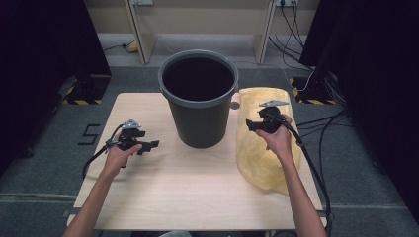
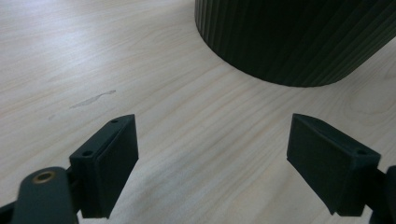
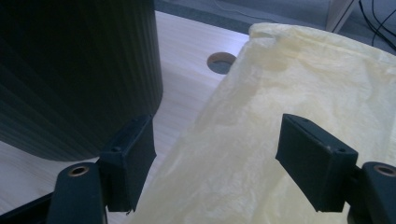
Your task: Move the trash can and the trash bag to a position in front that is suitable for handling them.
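A dark grey ribbed bin (image 1: 199, 96) stands upright at the back middle of the wooden table (image 1: 188, 197). A pale yellow plastic bag (image 1: 264, 158) lies flat to its right, reaching the table's right edge. My left gripper (image 1: 152, 144) is held left of the bin, above bare wood, jaws open and empty; its view shows the bin's base (image 2: 299, 42) ahead. My right gripper (image 1: 251, 125) hovers over the bag's (image 3: 289, 93) upper part, between bag and bin (image 3: 74, 74), jaws open with nothing between them.
A round cable hole (image 3: 221, 61) sits in the table just right of the bin. Cables (image 1: 316, 148) trail off the right side. Dark curtains flank both sides, and yellow-black taped stands (image 1: 81, 96) sit on the floor beyond the table.
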